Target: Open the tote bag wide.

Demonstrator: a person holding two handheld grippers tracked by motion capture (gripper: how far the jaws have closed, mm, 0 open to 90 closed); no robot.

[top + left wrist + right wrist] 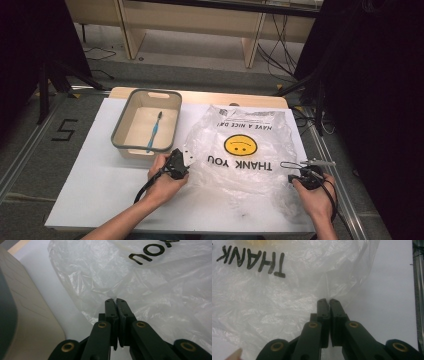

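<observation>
The plastic bag [245,145] lies flat right of the tray [131,100], its near edge pinched between left gripper [176,164] and right gripper [304,176], both clamped on film.

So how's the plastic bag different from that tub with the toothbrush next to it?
The plastic bag is thin, see-through and crinkled, lying flat; the tub is stiff, beige with a grey rim, and stands with upright walls. The bag carries a yellow smiley and black lettering; the tub is plain. The left gripper and right gripper each pinch the bag's edge; nothing touches the tub. Both rest on the white table.
</observation>
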